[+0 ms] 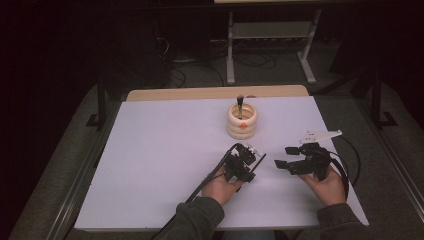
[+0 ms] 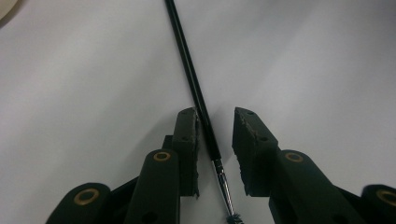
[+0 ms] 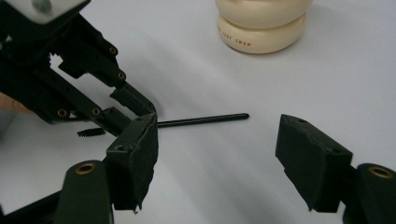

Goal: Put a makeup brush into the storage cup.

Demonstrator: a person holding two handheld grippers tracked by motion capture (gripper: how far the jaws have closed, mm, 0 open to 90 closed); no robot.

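A thin black brush (image 2: pixel 191 79) with a small bristled tip lies flat on the white table (image 1: pixel 160 150). My left gripper (image 2: pixel 215 140) points down over it with its jaws straddling the handle near the metal ferrule. One pad (image 2: pixel 187 140) rests against the handle; the other pad (image 2: pixel 250 149) stands clear of it. From the right gripper view, the left gripper (image 3: pixel 133 109) sits over the brush (image 3: pixel 205 120), whose bristles poke out to the left. My right gripper (image 3: pixel 217 154) stands wide open just above the table, nothing between its jaws, to the right of the brush (image 1: pixel 259 161).
A cream ringed holder (image 1: pixel 242 122) with an orange dot stands behind the grippers, a dark-handled tool (image 1: pixel 240 105) upright in it. The table's wooden far edge (image 1: pixel 215 93) and a metal stand on the floor lie beyond. Cables trail from both grippers.
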